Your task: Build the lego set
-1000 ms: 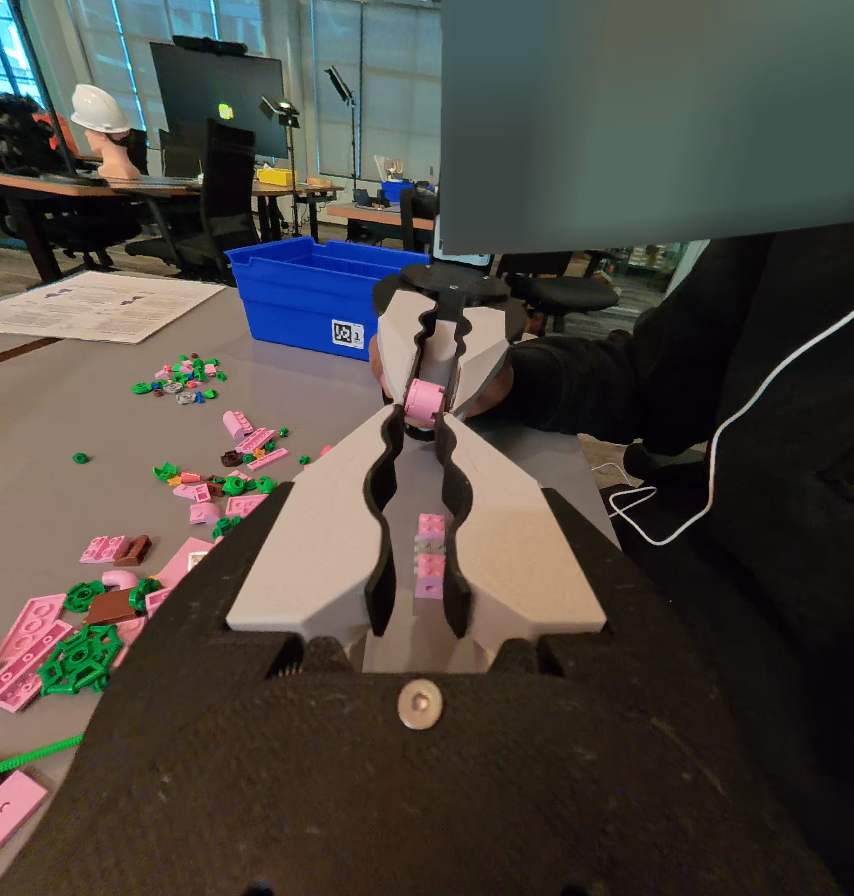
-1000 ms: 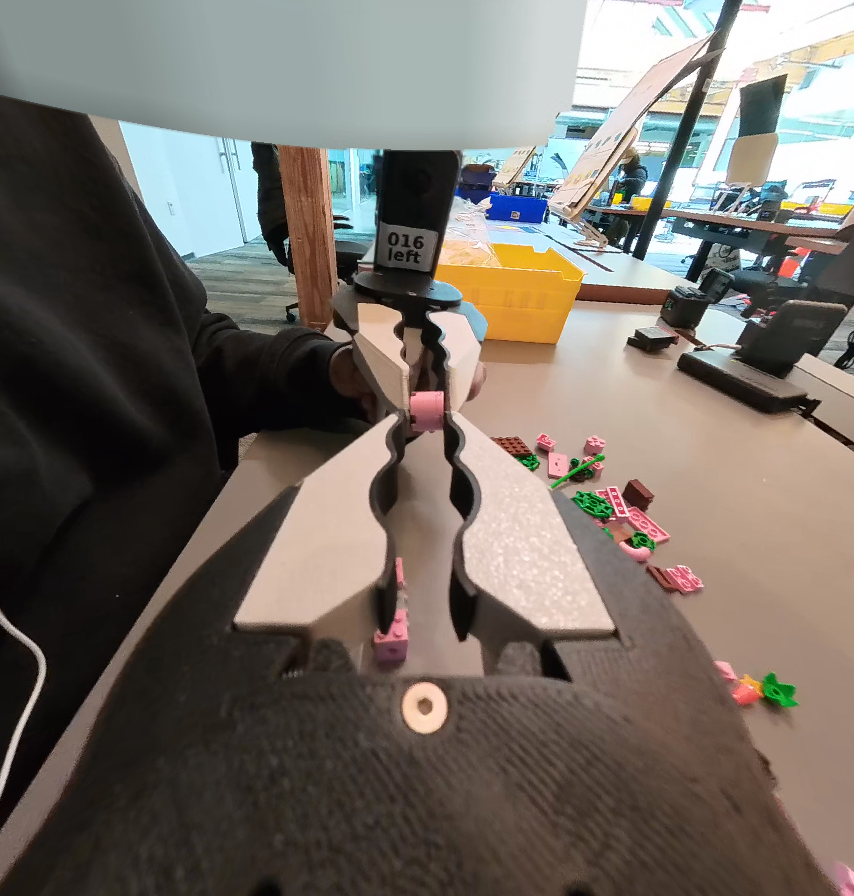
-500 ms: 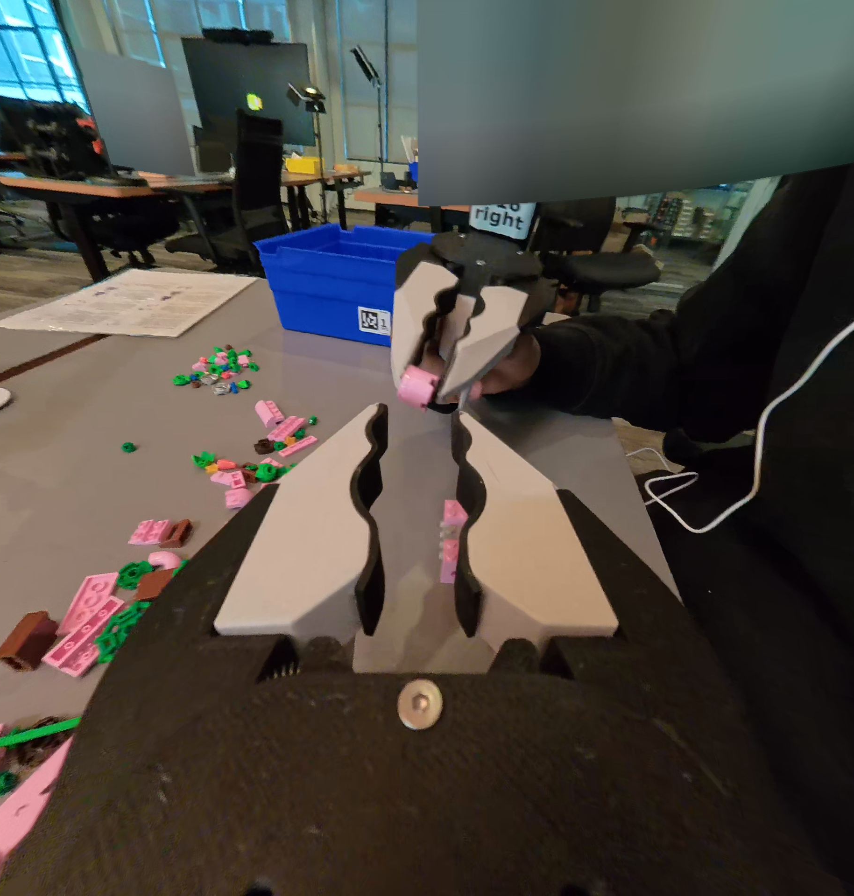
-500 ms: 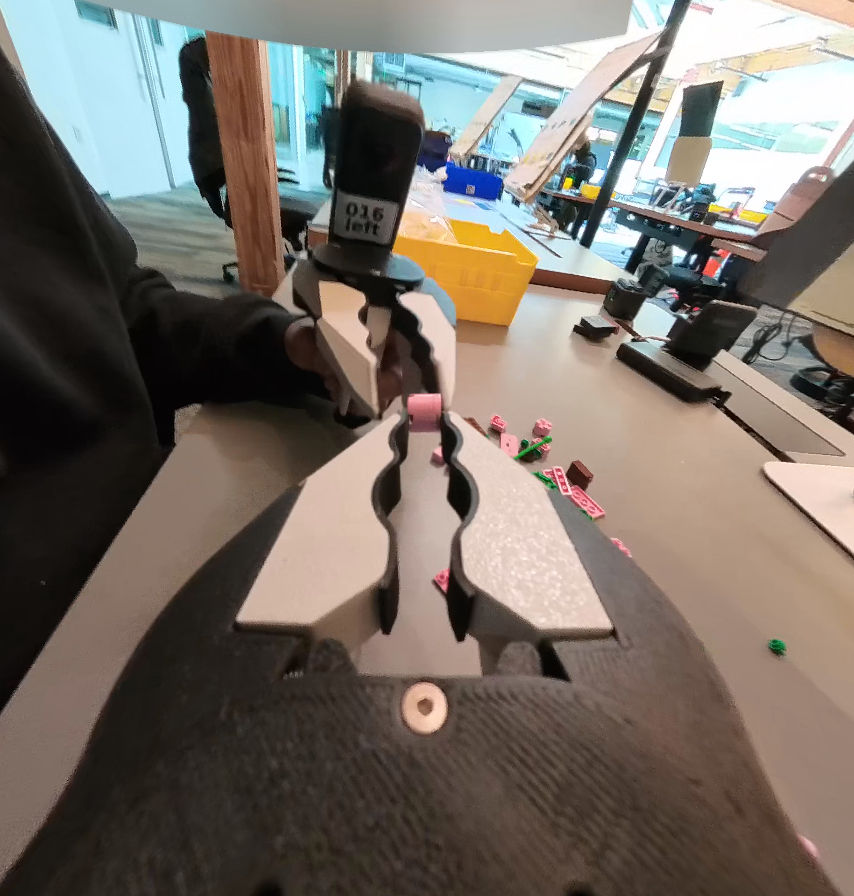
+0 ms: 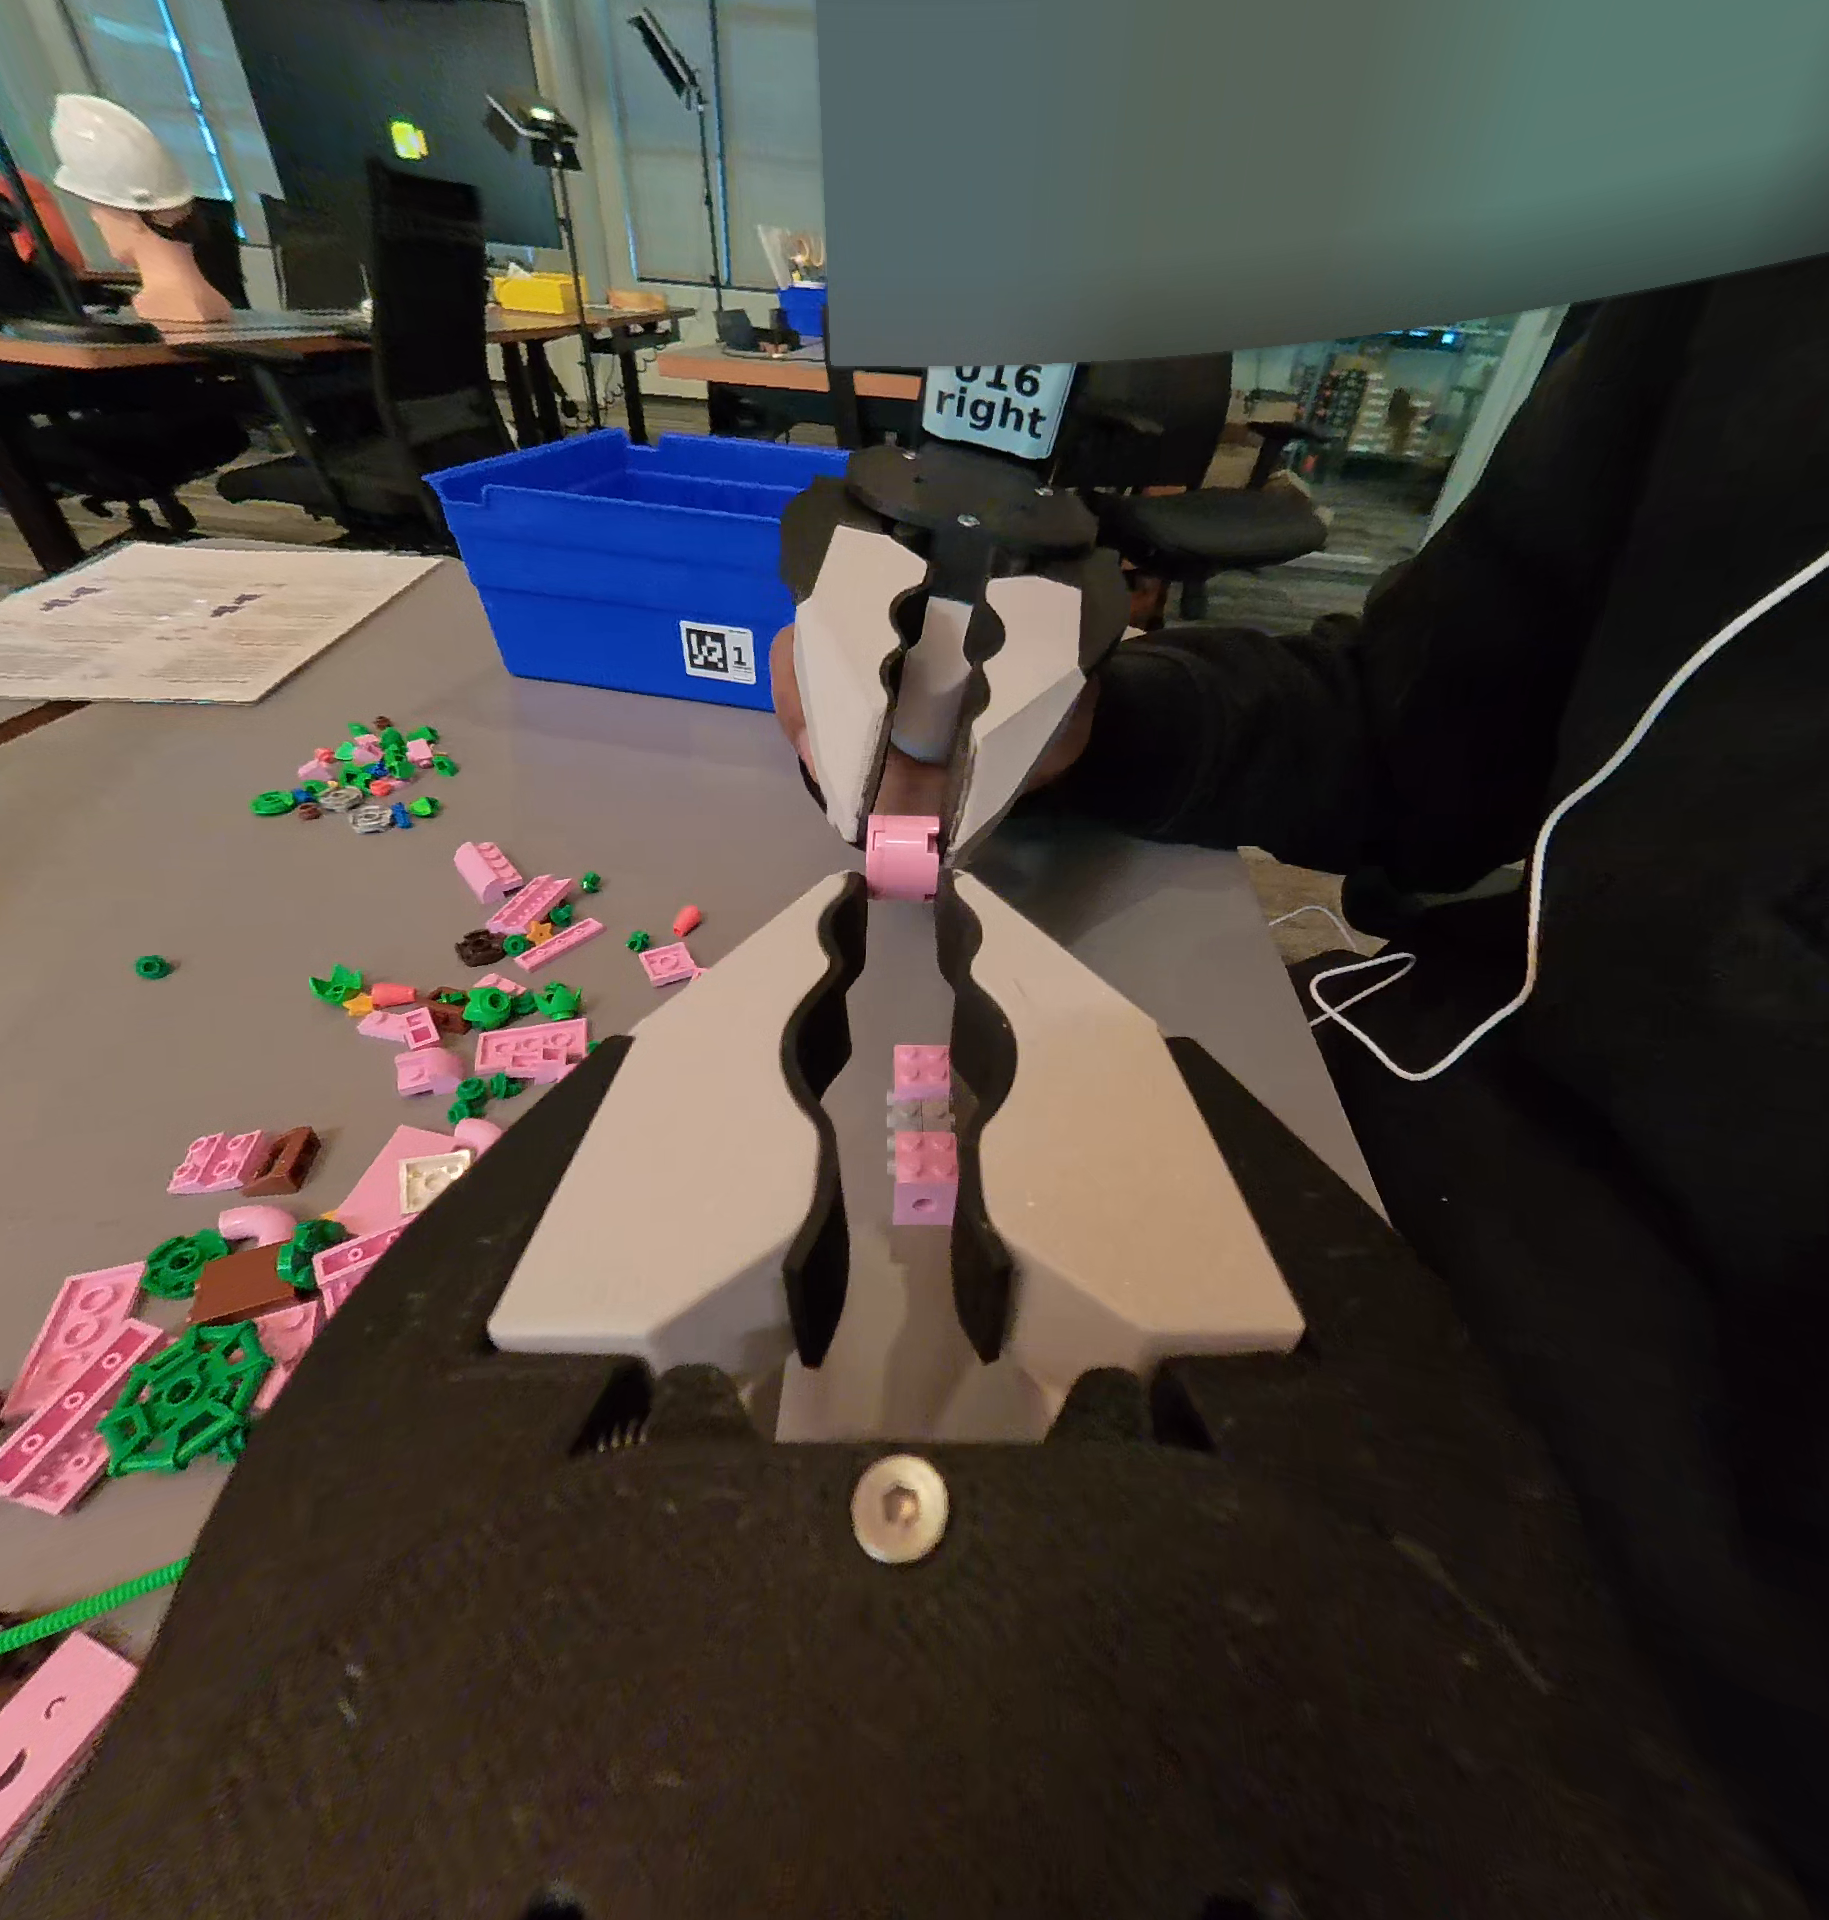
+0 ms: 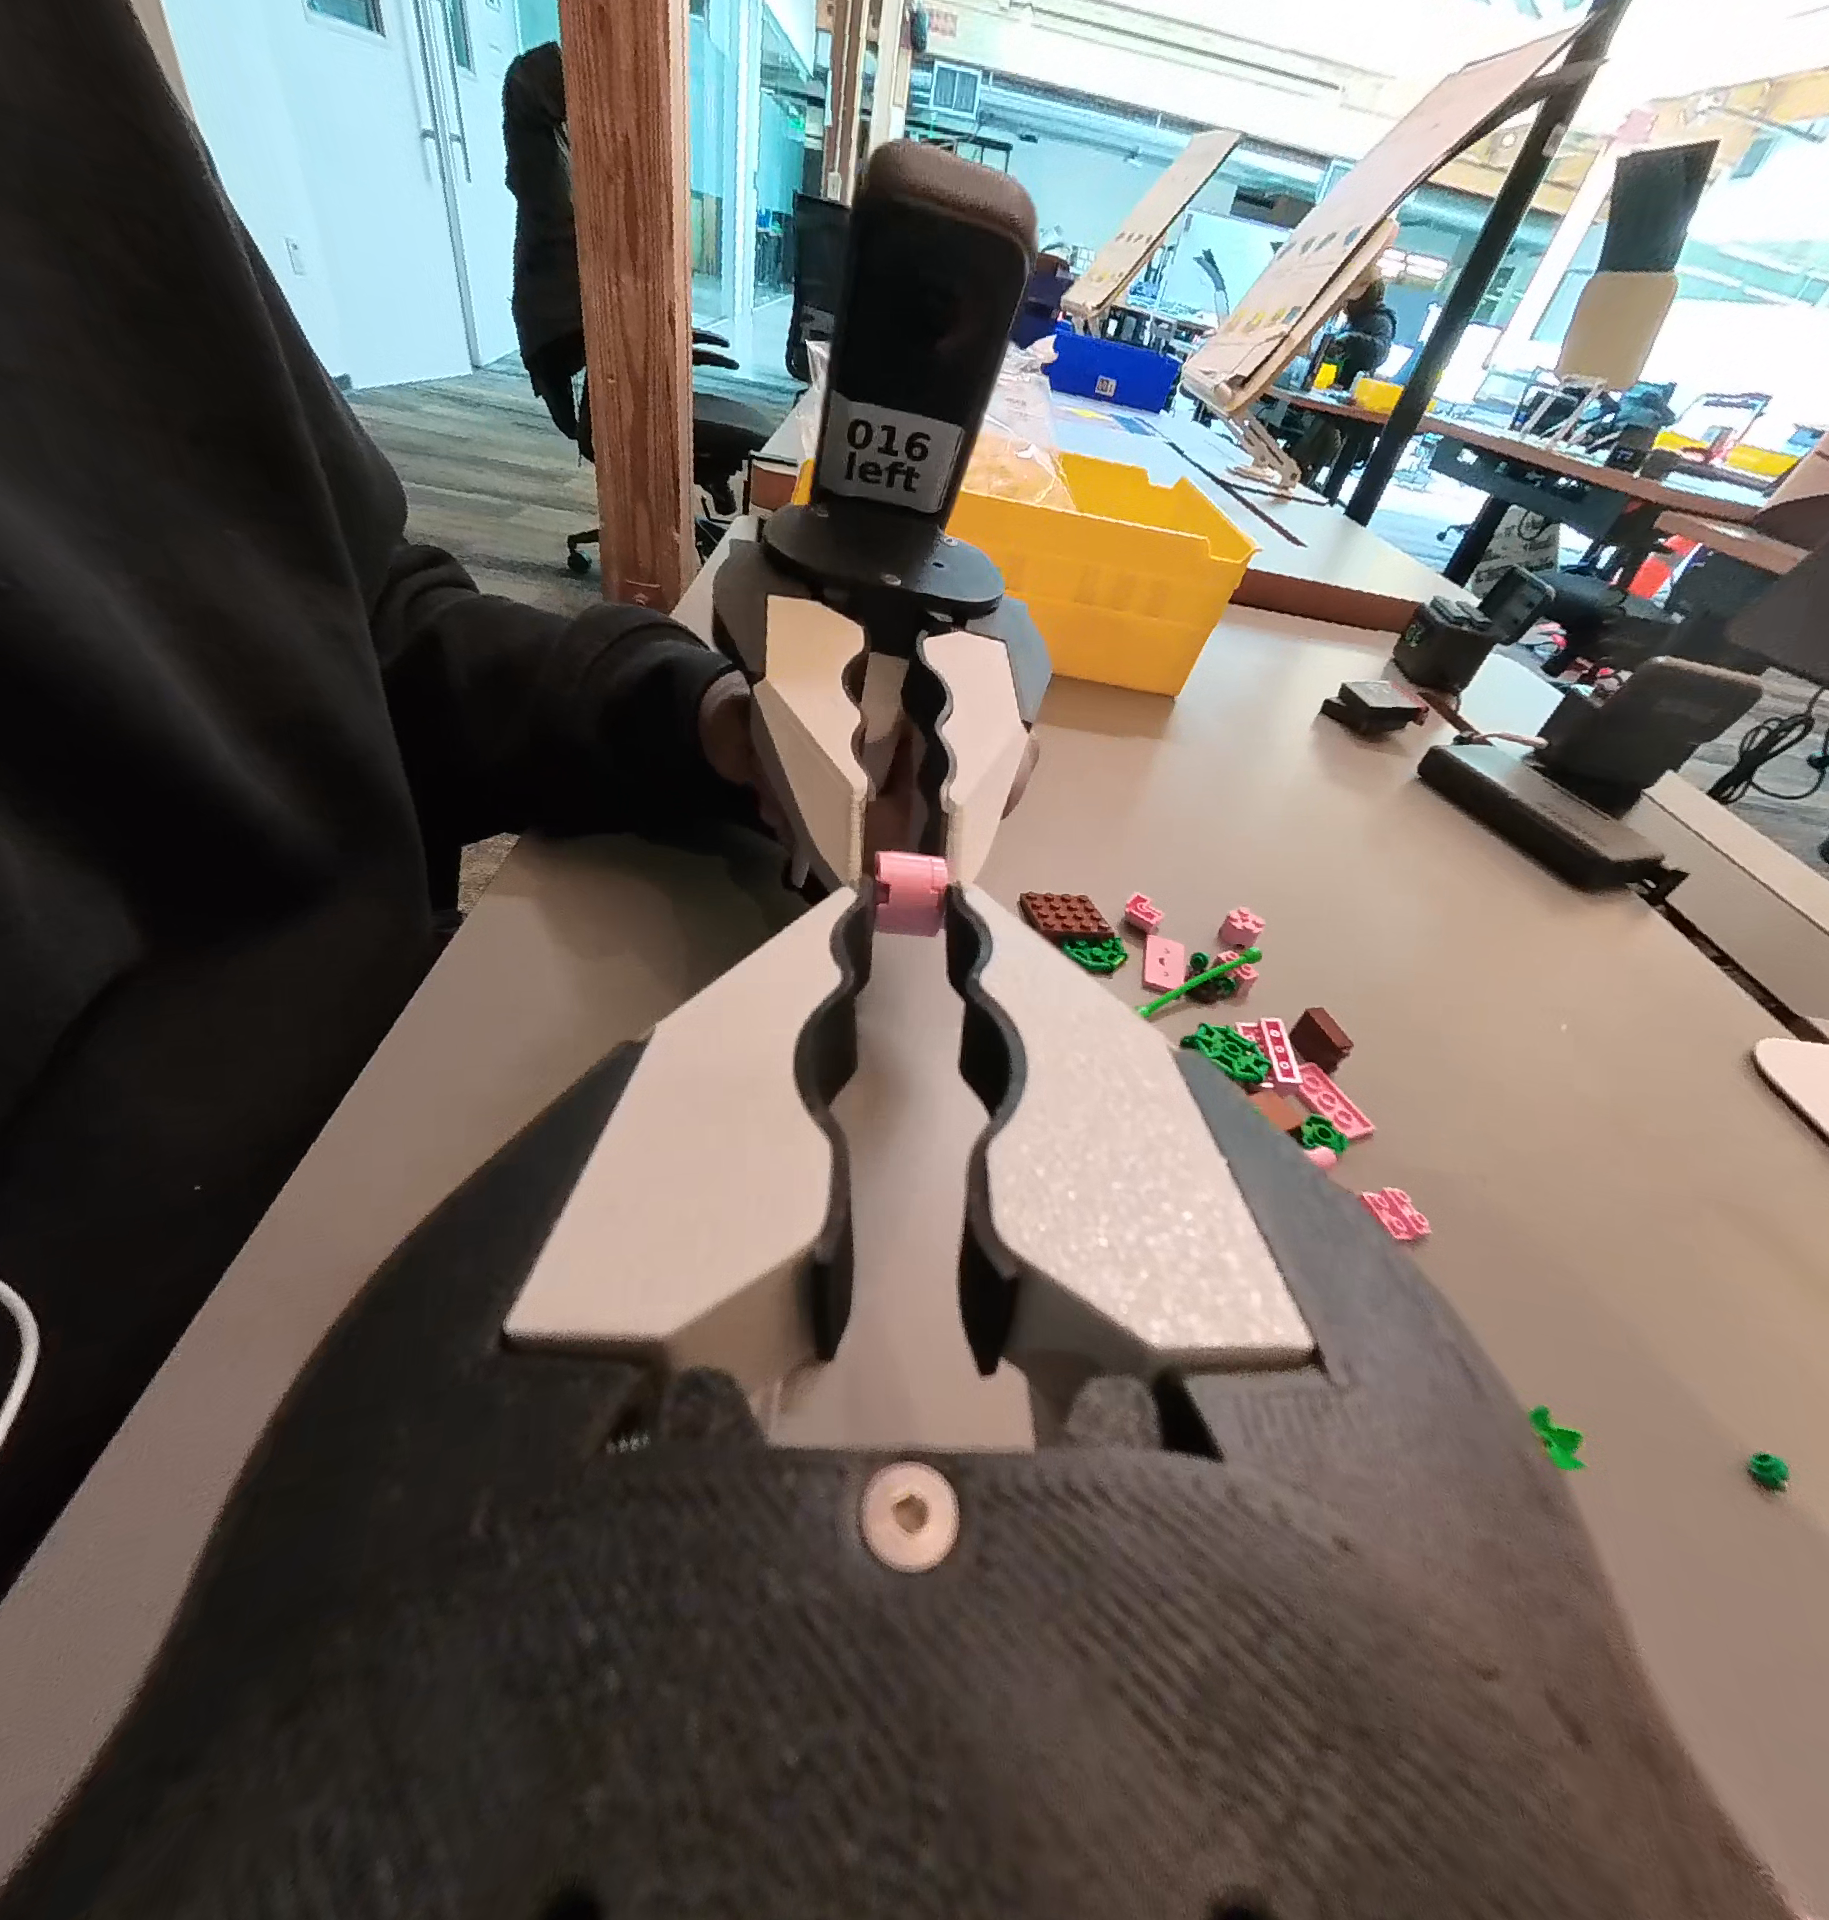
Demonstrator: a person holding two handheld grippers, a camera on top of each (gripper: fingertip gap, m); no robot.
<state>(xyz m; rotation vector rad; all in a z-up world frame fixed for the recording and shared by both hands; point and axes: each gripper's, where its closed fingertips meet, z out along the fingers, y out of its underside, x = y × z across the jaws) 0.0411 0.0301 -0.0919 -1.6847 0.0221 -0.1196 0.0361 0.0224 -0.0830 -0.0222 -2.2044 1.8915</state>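
Pink round brick (image 5: 902,871), studded, clamped between left tongs (image 5: 902,891); right tongs (image 6: 910,906) likewise.

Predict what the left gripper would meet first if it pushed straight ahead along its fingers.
Likely the pink round piece at the left gripper tips, then the right gripper holding it, facing tip to tip.

Two grippers met tip to tip over the grey table (image 5: 681,790).
The left gripper (image 5: 902,894) and right gripper (image 5: 905,831) both pinched a pink round brick (image 5: 902,857).

Black textured gripper (image 5: 902,904) bodies, grey wedge fingers (image 5: 681,1143) with wavy black pads, silver screw (image 5: 899,1507), black sleeves (image 6: 536,707).
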